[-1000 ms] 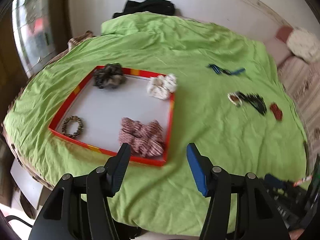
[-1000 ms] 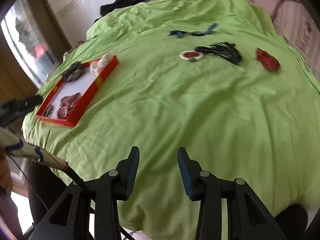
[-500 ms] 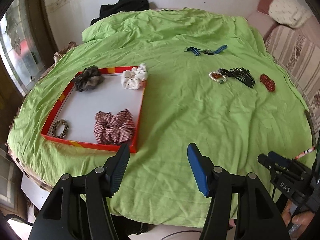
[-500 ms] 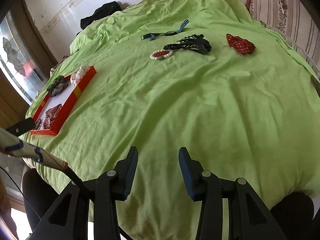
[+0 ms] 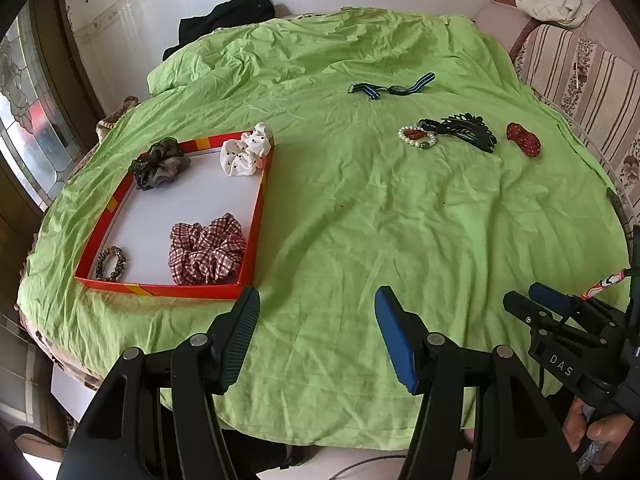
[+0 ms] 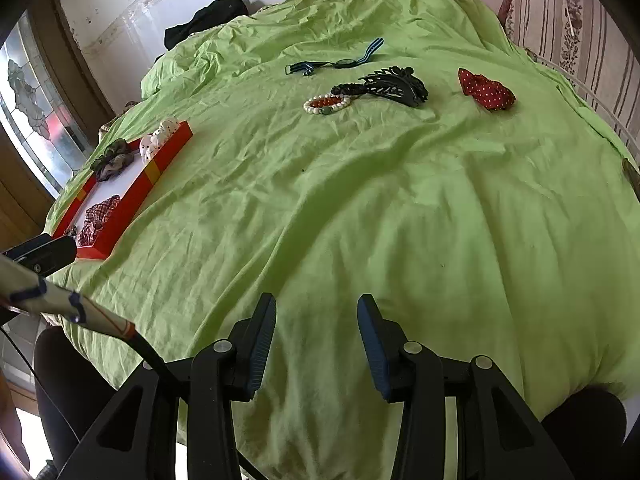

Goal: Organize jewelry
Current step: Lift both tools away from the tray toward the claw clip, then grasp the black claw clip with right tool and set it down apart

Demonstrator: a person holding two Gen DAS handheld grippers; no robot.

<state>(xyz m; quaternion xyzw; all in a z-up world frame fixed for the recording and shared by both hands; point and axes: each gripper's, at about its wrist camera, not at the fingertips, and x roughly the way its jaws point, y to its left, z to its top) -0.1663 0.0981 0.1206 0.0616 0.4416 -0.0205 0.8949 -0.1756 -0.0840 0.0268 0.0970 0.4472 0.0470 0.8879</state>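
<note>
A green sheet (image 5: pixel 360 220) covers the round table. On its left sits a red-rimmed tray (image 5: pixel 256 216) holding a plaid scrunchie (image 5: pixel 206 248), a grey scrunchie (image 5: pixel 160 164), a white spotted scrunchie (image 5: pixel 246 156) and a leopard hair tie (image 5: pixel 111 264). Well apart to the right lie a black claw clip (image 6: pixel 394 84), red polka-dot scrunchie (image 6: pixel 486 90), striped watch (image 6: pixel 336 62) and bead bracelets (image 6: pixel 326 104). The left gripper (image 5: pixel 316 312) and right gripper (image 6: pixel 316 320) hover with jaws apart, holding nothing.
</note>
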